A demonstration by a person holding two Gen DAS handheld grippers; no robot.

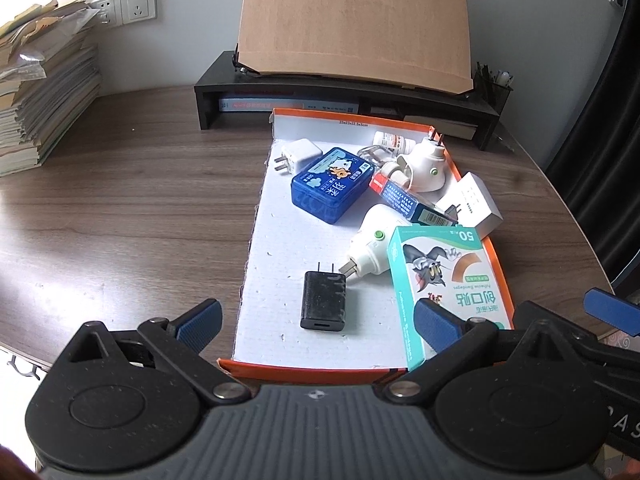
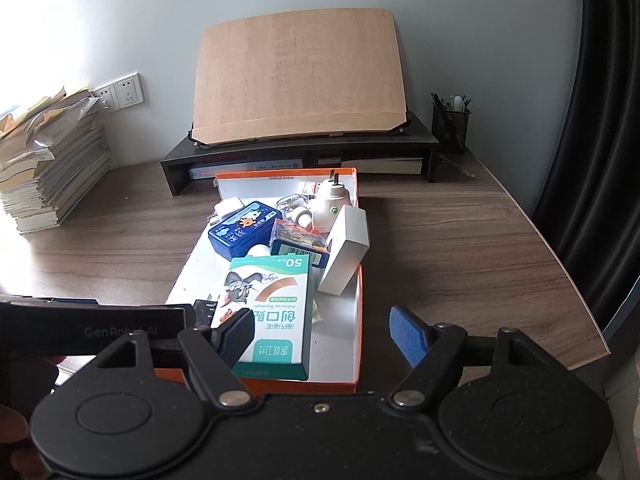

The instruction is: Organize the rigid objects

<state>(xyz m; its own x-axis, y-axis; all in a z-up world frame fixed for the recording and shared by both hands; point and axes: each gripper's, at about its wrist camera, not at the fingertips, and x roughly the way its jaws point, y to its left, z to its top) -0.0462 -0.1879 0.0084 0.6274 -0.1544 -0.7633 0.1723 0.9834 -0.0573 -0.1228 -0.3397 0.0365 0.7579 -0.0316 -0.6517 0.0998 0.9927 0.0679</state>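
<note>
Both pairs of tongs spread wide and gripping nothing: left gripper [image 1: 318, 324] hovering over the near end of the orange-rimmed box lid [image 1: 320, 372], right gripper [image 2: 322, 330] poised above the same near edge, a little to the right.

Closest candidate by judgement: the adhesive bandage box [image 2: 272, 312], teal and white, propped in the near right part of the tray. Long axis running near to far, roughly in line with where the tongs point, so the narrow width lies across the jaws (a convenient fit). Seen from the right wrist, straight ahead and slightly left of centre, its near left corner just beside the left finger pad [image 2: 236, 336], the right pad well off to its right. Seen from the left wrist, the same box [image 1: 448, 288] off to the right, just past that tool's right-hand pad. Right hand therefore the nearer and better lined up; a small shift left probably enough to straddle the box.

Other option for the left: black USB charger [image 1: 324, 300], lying flat on the white floor directly between the open pads and a little further away, prongs pointing far, long axis also near to far.

Further back, piled together: blue tin [image 1: 334, 186], white plug-in units, a white adapter box [image 2: 346, 250] leaning on the right rim.
</note>
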